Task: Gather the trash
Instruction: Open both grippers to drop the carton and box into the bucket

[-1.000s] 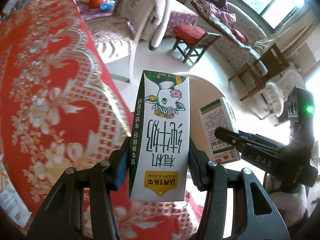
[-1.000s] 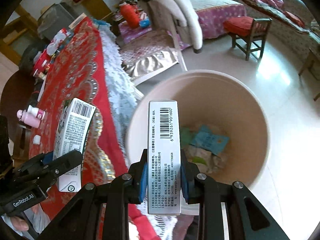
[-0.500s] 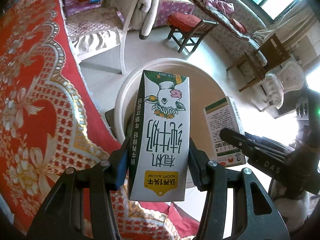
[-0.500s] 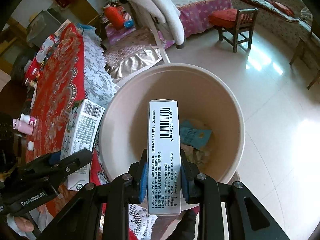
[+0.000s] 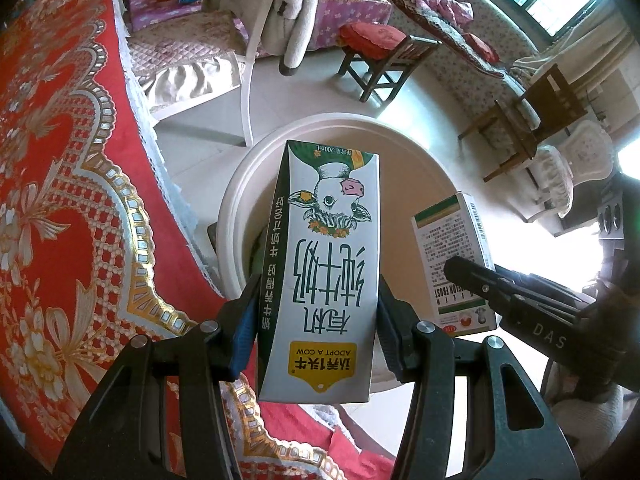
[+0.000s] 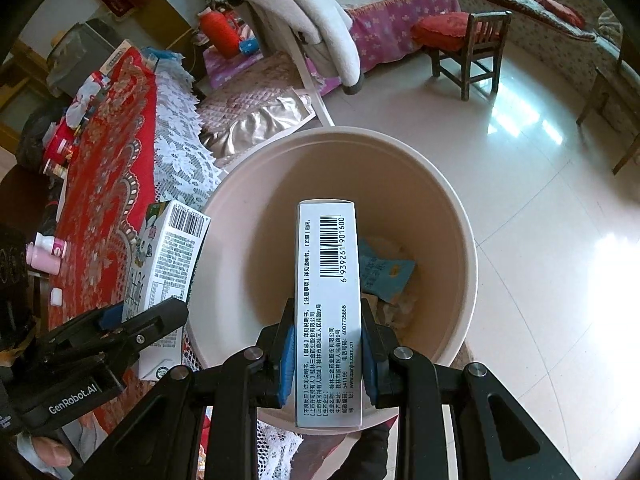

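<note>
- Currently, the step in hand appears to be disposal: both grippers carry one item each above the trash bin point(image 6: 460, 216), a large cream-coloured tub standing on the tiled floor just beside the table's red tablecloth point(image 5: 60, 200).
- Left gripper point(image 5: 318, 312): its blue-padded fingers point(image 5: 244, 320) pinch the milk carton point(image 5: 324, 264) by its two narrow sides. The carton is held upside down, cow print facing the camera.
- Right gripper point(image 6: 326, 348): its fingers point(image 6: 286, 356) pinch the medicine box point(image 6: 326, 312) across its thin faces, barcode side up.
- Position of the carton: in the right wrist view it sits over the bin's table-side rim, partly above the lace edging point(image 6: 180, 160). Whether it is fully clear of the rim cannot be told.
- Position of the box: it hangs over the bin's open mouth, above the blue wrapper point(image 6: 384, 272) and crumpled paper already lying at the bottom.
- Next move, as judged: the right gripper only needs to spread its fingers, since the box is well inside the rim.
- The left gripper likely needs a short shift toward the bin's centre before releasing, so the carton does not strike the rim and fall outside.
</note>
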Demonstrator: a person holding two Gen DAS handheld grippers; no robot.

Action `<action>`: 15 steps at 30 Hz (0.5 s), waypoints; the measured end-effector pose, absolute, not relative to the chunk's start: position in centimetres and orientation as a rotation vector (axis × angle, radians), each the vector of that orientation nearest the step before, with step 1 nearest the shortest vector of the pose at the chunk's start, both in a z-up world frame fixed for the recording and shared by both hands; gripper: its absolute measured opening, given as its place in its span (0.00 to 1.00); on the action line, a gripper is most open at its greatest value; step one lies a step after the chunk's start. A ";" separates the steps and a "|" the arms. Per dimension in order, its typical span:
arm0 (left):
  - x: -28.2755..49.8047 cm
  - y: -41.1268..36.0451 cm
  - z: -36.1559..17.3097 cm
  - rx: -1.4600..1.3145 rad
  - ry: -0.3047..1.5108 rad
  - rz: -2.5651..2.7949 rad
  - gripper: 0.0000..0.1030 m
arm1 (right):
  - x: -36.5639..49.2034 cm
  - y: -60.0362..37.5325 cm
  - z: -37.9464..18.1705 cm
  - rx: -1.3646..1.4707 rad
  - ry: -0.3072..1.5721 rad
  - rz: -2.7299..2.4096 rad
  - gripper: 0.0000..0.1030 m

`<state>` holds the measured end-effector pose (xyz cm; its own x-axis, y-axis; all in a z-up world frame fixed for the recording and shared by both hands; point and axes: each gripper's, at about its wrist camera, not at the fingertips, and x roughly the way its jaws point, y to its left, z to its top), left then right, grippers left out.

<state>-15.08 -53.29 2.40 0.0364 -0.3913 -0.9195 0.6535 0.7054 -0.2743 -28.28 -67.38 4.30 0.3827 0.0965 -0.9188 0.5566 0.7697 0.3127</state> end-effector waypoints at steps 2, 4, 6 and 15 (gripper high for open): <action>-15.2 -53.3 2.3 0.240 1.315 -0.816 0.49 | -28.3 -67.5 4.2 0.667 1.161 -0.324 0.25; -15.1 -53.3 2.2 0.228 1.325 -0.820 0.49 | -28.3 -67.6 4.1 0.672 1.163 -0.328 0.25; -15.0 -53.3 2.1 0.207 1.332 -0.826 0.50 | -28.3 -67.8 4.0 0.675 1.166 -0.332 0.25; -15.1 -52.9 1.7 0.135 1.380 -0.871 0.54 | -28.9 -68.5 3.3 0.710 1.177 -0.370 0.42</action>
